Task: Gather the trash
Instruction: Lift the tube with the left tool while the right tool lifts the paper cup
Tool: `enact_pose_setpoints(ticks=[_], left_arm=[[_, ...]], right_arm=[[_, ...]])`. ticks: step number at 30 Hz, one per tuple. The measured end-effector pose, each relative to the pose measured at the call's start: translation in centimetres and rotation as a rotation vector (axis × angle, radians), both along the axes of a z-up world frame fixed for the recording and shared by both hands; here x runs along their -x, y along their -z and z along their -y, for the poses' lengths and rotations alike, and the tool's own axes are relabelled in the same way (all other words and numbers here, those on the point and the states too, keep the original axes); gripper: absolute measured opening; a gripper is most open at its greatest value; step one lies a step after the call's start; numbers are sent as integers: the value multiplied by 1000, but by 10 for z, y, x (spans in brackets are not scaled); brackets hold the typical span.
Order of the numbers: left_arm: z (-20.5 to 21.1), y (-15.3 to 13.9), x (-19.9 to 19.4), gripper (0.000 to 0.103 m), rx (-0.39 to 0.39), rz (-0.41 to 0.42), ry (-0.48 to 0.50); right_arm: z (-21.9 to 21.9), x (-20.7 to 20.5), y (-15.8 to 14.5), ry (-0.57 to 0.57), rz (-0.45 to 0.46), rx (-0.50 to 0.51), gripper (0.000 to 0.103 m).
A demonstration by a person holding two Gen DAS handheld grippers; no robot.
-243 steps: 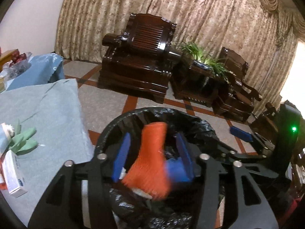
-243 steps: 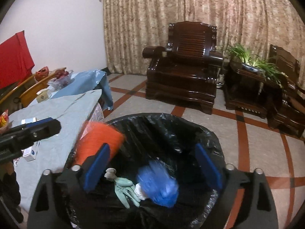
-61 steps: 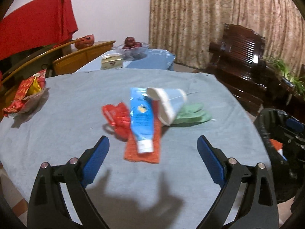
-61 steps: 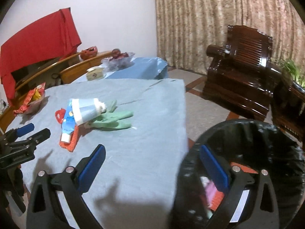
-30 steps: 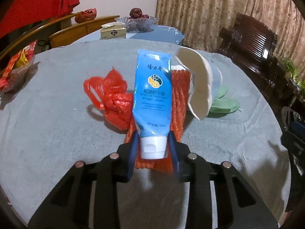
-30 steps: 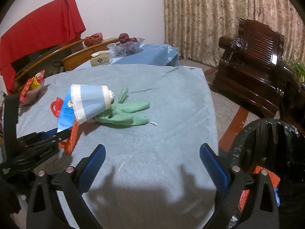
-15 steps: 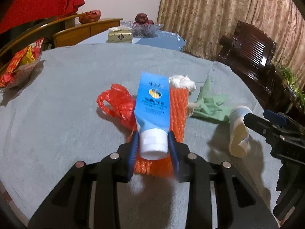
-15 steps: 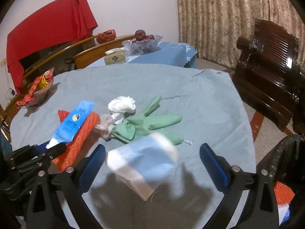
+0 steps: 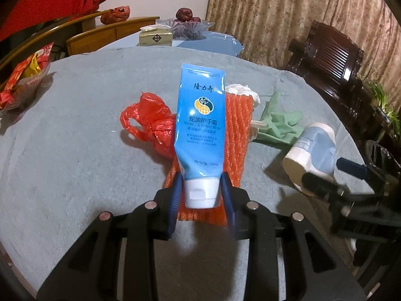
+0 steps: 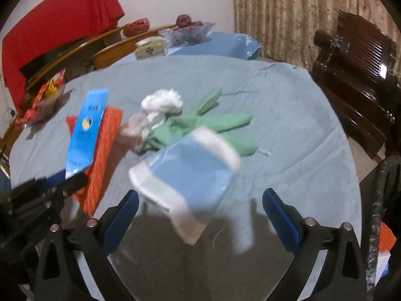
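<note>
My left gripper [image 9: 200, 183] is shut on the white cap of a blue hand cream tube [image 9: 200, 125], which stands tilted up above an orange foam net [image 9: 238, 130] on the table. A red plastic bag [image 9: 150, 123] lies left of the net, with green gloves [image 9: 278, 123] and a white tissue wad [image 10: 161, 102] to its right. A blue and white paper cup [image 10: 185, 175] lies on its side. My right gripper [image 10: 200, 200] is open, a finger on each side of the cup, and the pads are clear of it. The right wrist view is blurred.
A grey-blue cloth covers the round table [image 9: 62, 150]. Snack packets [image 9: 22, 75] sit at its far left; a tissue box [image 9: 155, 36] and fruit bowl [image 9: 185, 25] stand behind. A black-lined trash bin [image 10: 381, 200] is off the right edge, near a dark armchair [image 9: 325, 55].
The paper cup has dropped off the tube and rolled right onto the cloth. My right gripper has come lower and closer until its fingers flank the cup. The left gripper keeps its hold on the tube.
</note>
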State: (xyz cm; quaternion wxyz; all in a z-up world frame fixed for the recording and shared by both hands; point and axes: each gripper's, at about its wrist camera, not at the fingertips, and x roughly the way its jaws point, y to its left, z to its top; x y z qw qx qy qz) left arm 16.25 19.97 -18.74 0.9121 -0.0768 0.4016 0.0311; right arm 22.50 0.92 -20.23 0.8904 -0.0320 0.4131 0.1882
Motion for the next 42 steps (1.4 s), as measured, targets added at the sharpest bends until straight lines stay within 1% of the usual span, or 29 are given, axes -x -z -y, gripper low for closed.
enact_pose_setpoints(ticks=[2,4,9,11,13,16,19,22,24,27,30,34,35,36,37,38,39,40,42], left_arm=[[1,0,0,30,-6,1,4],[2,1,1,30,-8,2,6],[4,1,0,30,-3,-1,10],[5,0,1,30,0,-1,13],[7,0,1,30,1,-1,18],[8,0,0,30,0,-4,22],[7,1,-1,30,-2,-7,23],[7,0,-1,30,-6,-9,26],[7,-1,-1,30,-5,-11,26],[6,-1,-2,30,-7,-12,26],[6,0,-4,30,-6,-15,24],[6,0,-4,30,-4,-15,24],[5,0,-5,30,-1,-15,23],[5,0,-4,30,-3,-14,25],[6,-1,-4,30,-1,-12,27],[6,-2,-4,30,0,-8,28],[7,-5,-3,30,1,3,29],[7,-8,-1,30,2,14,31],[11,-15,3,30,8,32,37]], right_arm=[[-1,1,5,2,-4,38,97],[6,1,7,19,-9,48,97],[34,-6,3,103,-5,82,97],[46,-9,0,141,11,128,97],[56,-9,-3,153,12,112,97],[62,-6,-7,143,-16,42,97],[58,1,-11,117,-11,-33,97],[46,-2,-12,102,-3,-65,97],[36,-10,-11,103,-3,-57,97],[26,-23,-10,107,-14,-71,97],[17,-35,-4,116,-27,-22,97],[12,-46,6,115,-78,-6,96],[11,-46,8,103,-92,-12,90],[11,-45,10,86,-104,-20,80],[10,-43,9,77,-100,-10,76],[10,-40,8,64,-91,-2,61],[11,-38,6,50,-95,-9,53],[14,-36,4,30,-109,-42,50],[20,-31,-3,17,-113,-74,44]])
